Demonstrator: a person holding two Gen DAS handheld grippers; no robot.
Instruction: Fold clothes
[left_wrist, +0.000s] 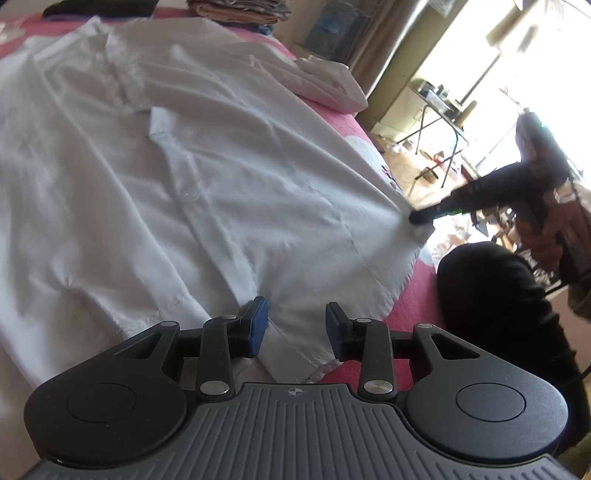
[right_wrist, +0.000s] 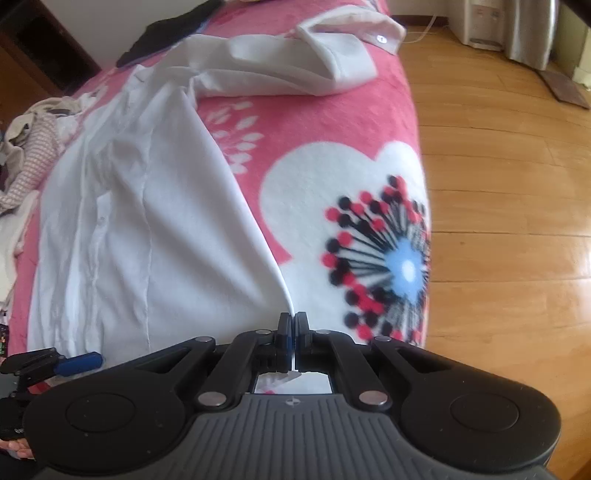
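We note right tongs pinch the white shirt hem corner thinly, left tongs part-open astride hem, gripping nothing; corner may slip when lifted.

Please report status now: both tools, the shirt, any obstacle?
Left tool open over hem. Right tool shut on white shirt corner. Sleeve unfolded, nothing blocking.
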